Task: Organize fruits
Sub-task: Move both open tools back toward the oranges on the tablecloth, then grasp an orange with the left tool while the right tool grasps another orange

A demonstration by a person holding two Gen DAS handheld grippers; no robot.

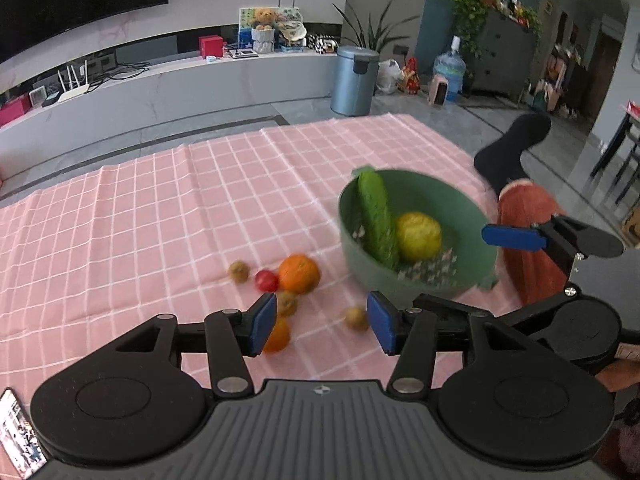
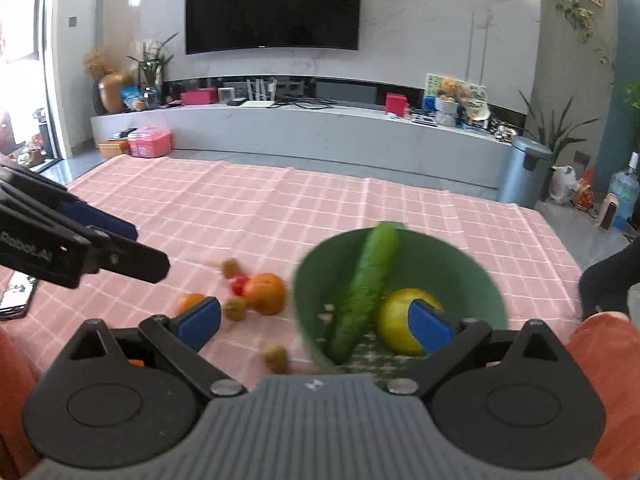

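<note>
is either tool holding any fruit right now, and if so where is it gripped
Nothing is held. The left tool is open above the loose fruit on the pink cloth, and the right tool is open in front of the green bowl.

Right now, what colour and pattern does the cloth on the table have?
The cloth is pink with a grid of thin white lines; the left wrist view shows it best.

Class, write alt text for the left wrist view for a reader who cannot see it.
The open left claw hovers over loose fruit on a pink checked cloth: two oranges, a tomato, small brown fruits. To the right, a green bowl holds a cucumber and a lemon.
</note>
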